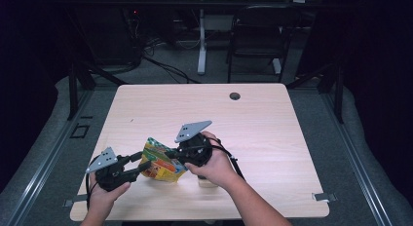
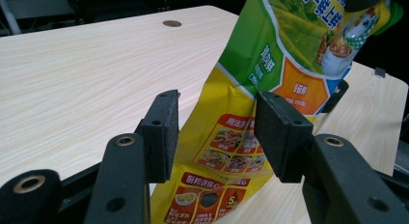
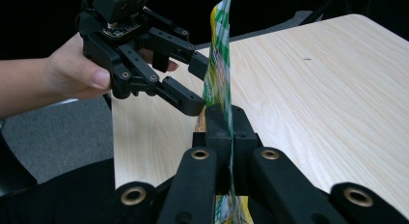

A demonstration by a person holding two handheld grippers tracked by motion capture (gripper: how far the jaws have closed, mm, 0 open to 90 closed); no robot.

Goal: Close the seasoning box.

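- High view: the pouch [image 1: 160, 161] sits at lower centre of the frame, held up over the surface [image 1: 253, 119] between the two hands; the right tongs [image 1: 171, 154] are pinched shut on its edge, and the left tongs [image 1: 144, 165] stand wide with the pouch's lower part between them, not pressed.
- Right gripper view: the grip takes just a thin strip of film at frame centre. I judge it could slide out if the left tongs tug or close off-line, and the pouch [image 3: 219, 64] would drop to the surface.
- Left gripper view: the pads [image 2: 284, 132] straddle the crinkled lower panel of the pouch [image 2: 241, 137]. Closing here may catch a fold only, or crease the film and twist it against the right grip.
- Pulling the two hands apart hard could tear the film.
- Hidden: the pouch's top corner at upper right of the left gripper view is covered by a dark shape, probably the other tongs; its bottom runs off the frame's lower edge.
- Hard to tell: whether the pouch is full or empty, whether it is sealed, and whether its base touches the surface in the high view.
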